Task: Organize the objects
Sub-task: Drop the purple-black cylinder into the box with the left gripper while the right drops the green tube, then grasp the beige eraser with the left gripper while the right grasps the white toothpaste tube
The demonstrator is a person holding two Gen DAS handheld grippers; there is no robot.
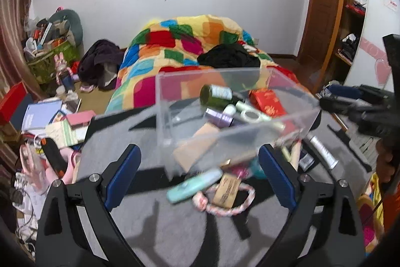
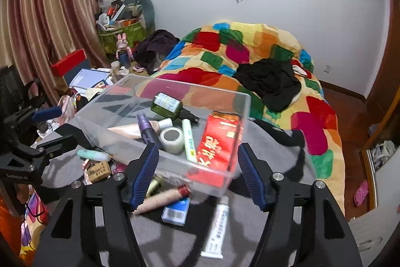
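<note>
while both grippers hang empty over the grey mat, the stock stands as follows.

container: clear rectangular acrylic box point(image 2: 140, 101), centre of the right-wrist frame, resting on the grey cloth-covered surface point(image 2: 175, 242).
inside it: dark green glass bottle point(image 2: 168, 104) lying on its side; red printed carton point(image 2: 217, 142) against the right wall; roll of translucent tape point(image 2: 172, 139); pale green tube point(image 2: 189, 139); purple-capped tube point(image 2: 146, 126).
outside, lower frame: white toothpaste tube point(image 2: 217, 229); small blue packet point(image 2: 175, 213); beige cylinder point(image 2: 160, 200); brown labelled block point(image 2: 99, 170); mint oval case point(image 2: 93, 155).

right gripper point(image 2: 197, 174): jaws apart, nothing between the pads; the box's near corner lies behind the gap.
left gripper point(image 1: 197, 177): jaws wide, holding nothing; mint case and pink-white braided rope point(image 1: 225, 207) lie between its fingers in view.

risks, judged: the box's near edge overhangs loose items, so a low reach for them could nudge or tip it; the round beige cylinder could roll from a pinch; the slim toothpaste tube could slip.
</note>
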